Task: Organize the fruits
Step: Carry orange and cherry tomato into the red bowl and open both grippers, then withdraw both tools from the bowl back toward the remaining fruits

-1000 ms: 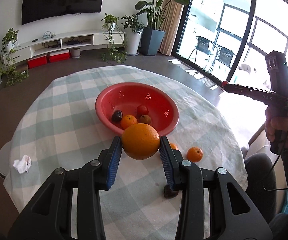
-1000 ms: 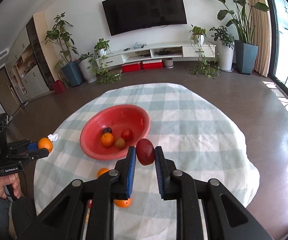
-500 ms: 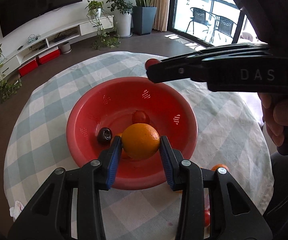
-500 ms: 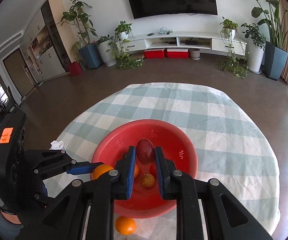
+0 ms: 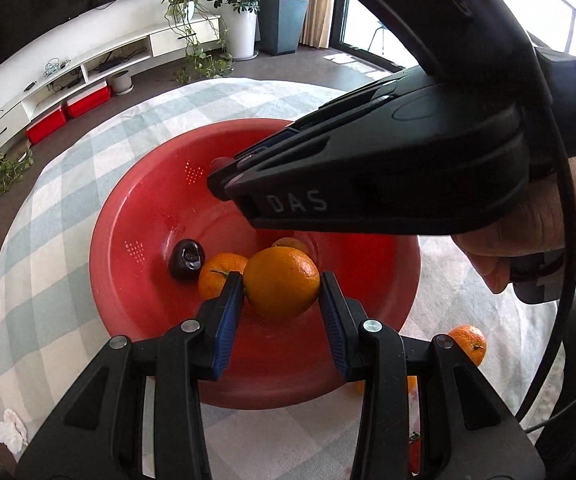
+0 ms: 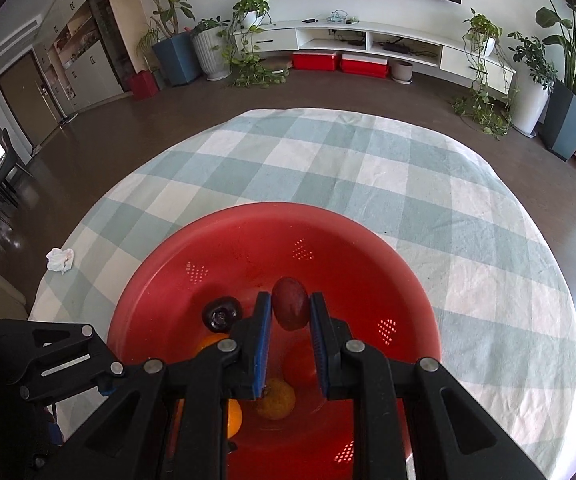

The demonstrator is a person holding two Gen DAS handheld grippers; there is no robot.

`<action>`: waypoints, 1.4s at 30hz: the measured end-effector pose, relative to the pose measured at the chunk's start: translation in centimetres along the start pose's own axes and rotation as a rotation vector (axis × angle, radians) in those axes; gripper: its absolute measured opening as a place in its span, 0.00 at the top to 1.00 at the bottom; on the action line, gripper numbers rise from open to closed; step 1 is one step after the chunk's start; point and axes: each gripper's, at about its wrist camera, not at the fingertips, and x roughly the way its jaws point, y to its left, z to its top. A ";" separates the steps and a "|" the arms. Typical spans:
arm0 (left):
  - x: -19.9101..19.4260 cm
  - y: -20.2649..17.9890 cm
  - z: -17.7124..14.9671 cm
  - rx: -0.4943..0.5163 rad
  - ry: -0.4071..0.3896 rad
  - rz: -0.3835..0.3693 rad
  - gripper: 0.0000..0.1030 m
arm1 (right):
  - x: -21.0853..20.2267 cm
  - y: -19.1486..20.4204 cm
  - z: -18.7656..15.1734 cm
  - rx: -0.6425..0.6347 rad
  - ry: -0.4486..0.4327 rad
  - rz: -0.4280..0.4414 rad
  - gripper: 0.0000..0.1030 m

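Left hand-held gripper [image 5: 281,294] is clamped on a large orange [image 5: 281,282], blue pads touching it on both sides, held over the near side of the red bowl [image 5: 136,288]. Right hand-held gripper [image 6: 289,314] is closed on a dark red plum-like fruit [image 6: 290,309], pinched at the pad tips, also over the bowl interior; in the left wrist view it crosses above the bowl from the right.

In the bowl: a dark purple fruit [image 5: 186,259] left of centre, a small orange [image 5: 218,272] just beside it and partly behind the left pad, another orange-toned fruit [image 5: 290,243] behind the large orange. Right wrist view also shows a yellowish round fruit [image 6: 276,398] low in the bowl between the fingers.

Outside the bowl, on the checked cloth [image 6: 348,160] over the counter: a mandarin [image 5: 468,344] near the bowl's right rim, and a crumpled white tissue [image 6: 60,259] well off to the left edge.
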 end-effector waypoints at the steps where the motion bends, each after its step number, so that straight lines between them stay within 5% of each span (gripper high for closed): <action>1: 0.1 0.2 -0.1 -0.007 -0.002 -0.004 0.65 | 0.3 0.2 0.0 -0.006 0.004 0.002 0.79; 14: 1.5 1.2 0.2 -0.035 -0.010 -0.009 0.64 | 2.5 0.6 -0.7 -0.049 0.050 -0.033 0.79; 26: 2.0 1.8 0.2 -0.047 -0.013 -0.008 0.49 | 2.6 0.6 -0.6 -0.053 0.066 -0.047 0.78; 29: 1.4 2.3 0.0 -0.062 -0.025 -0.005 0.43 | 2.4 0.3 -0.6 -0.032 0.058 -0.048 0.56; 38: -2.1 2.6 -0.7 -0.116 -0.115 -0.006 0.24 | -1.5 -0.6 -1.2 0.048 -0.050 -0.021 0.48; 42: -4.1 2.2 -2.0 -0.130 -0.166 -0.012 0.09 | -5.4 -1.6 -2.8 0.146 -0.142 0.045 0.35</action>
